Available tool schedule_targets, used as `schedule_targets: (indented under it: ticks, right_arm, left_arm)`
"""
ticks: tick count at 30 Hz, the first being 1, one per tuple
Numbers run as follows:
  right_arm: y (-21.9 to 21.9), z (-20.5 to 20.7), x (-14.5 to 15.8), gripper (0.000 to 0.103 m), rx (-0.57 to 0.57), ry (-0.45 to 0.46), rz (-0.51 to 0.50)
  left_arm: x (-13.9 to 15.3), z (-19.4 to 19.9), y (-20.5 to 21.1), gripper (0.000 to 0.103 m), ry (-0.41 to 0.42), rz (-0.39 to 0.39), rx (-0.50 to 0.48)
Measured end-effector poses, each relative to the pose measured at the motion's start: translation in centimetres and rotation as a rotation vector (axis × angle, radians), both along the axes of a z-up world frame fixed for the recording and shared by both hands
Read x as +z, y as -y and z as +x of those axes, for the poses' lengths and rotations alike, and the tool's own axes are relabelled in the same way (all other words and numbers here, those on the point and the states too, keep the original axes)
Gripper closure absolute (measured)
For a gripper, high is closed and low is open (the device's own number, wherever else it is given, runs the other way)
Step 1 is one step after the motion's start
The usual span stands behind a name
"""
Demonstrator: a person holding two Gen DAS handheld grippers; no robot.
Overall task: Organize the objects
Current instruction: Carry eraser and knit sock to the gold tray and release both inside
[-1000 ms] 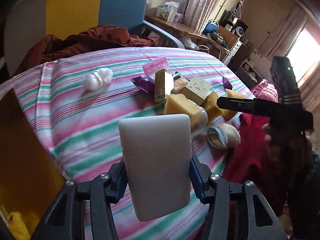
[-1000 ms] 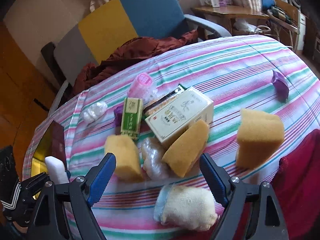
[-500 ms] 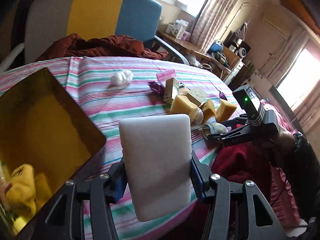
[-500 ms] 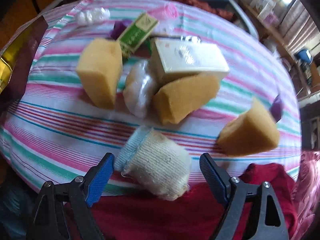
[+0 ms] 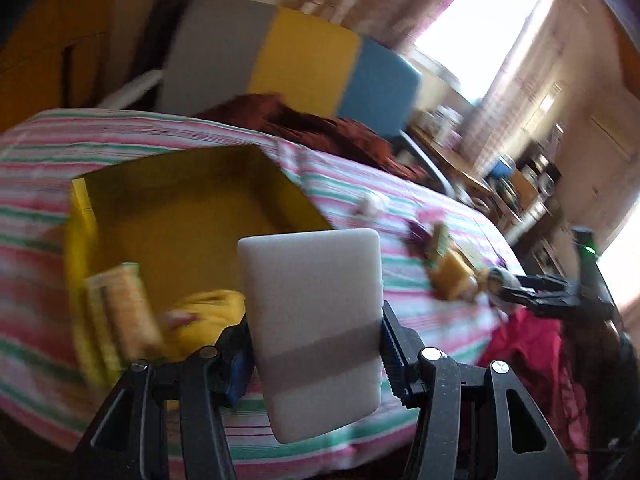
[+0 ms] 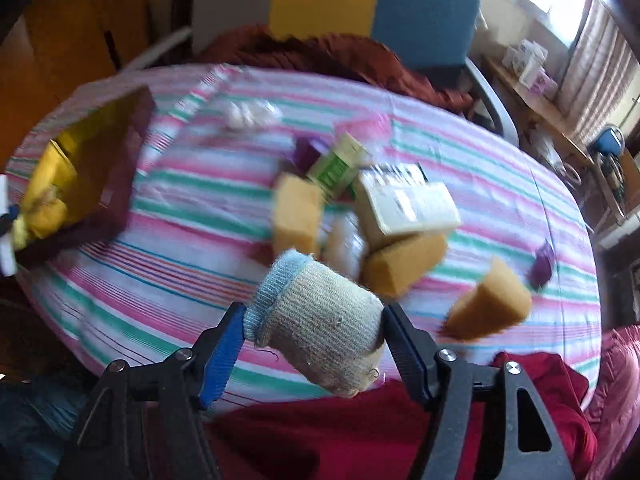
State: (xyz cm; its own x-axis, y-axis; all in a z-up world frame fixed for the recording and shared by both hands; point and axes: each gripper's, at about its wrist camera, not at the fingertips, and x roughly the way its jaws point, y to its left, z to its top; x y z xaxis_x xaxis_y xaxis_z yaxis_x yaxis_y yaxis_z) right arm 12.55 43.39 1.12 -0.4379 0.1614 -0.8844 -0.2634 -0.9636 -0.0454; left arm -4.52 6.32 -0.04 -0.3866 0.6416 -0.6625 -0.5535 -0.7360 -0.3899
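My left gripper (image 5: pixel 316 336) is shut on a white foam block (image 5: pixel 316 320) and holds it near the front edge of an open yellow box (image 5: pixel 180 208). The box holds a yellow cloth (image 5: pixel 208 312) and a green-and-cream carton (image 5: pixel 128 312). My right gripper (image 6: pixel 316 340) is shut on a rolled beige sock with a blue cuff (image 6: pixel 320 316), lifted above the striped bed (image 6: pixel 160 280). Behind it lie yellow sponges (image 6: pixel 298 216), a cream box (image 6: pixel 408 204) and a green carton (image 6: pixel 340 164). The box also shows in the right wrist view (image 6: pixel 92 168).
A white knobbly item (image 6: pixel 248 114), a pink item (image 6: pixel 368 126) and purple pieces (image 6: pixel 542 266) lie on the bed. A red cloth (image 6: pixel 360 432) hangs at the bed's front edge. A grey, yellow and blue chair (image 5: pixel 288 56) with a rust blanket stands behind.
My left gripper has swung left with the white block, so the yellow box now sits right in front of it. My right gripper has closed on the sock and lifted it.
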Motion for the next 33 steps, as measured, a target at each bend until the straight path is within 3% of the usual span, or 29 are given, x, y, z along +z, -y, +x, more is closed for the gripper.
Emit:
schedule_targets:
  ticks: [7, 15, 25, 29, 31, 33]
  right_arm:
    - [8.7, -6.2, 2.6, 0.033, 0.197, -0.138, -0.089]
    - [18.1, -13.2, 0.9, 0.033, 0.362, -0.135, -0.158]
    - [20.8, -17.7, -3.2, 0.032, 0.381, -0.075, -0.179]
    - [21.3, -18.4, -5.2, 0.029, 0.376, -0.05, -0.212]
    - [21.4, -18.2, -5.8, 0.029, 0.385, -0.036, -0.234]
    - [21.6, -17.8, -6.1, 0.029, 0.402, -0.03, -0.251]
  left_arm:
    - [0.8, -2.7, 4.9, 0.048, -0.026, 0.002, 0.142]
    - [1.0, -5.4, 6.0, 0.047, -0.035, 0.0, 0.182]
    - [-0.4, -6.3, 5.1, 0.046, 0.008, -0.016, 0.192]
    - [-1.4, -6.5, 4.9, 0.035, 0.011, -0.077, 0.217]
    - [-1.8, -6.5, 5.0, 0.027, 0.008, -0.086, 0.232]
    - [-2.1, -6.4, 5.3, 0.025, 0.014, -0.081, 0.241]
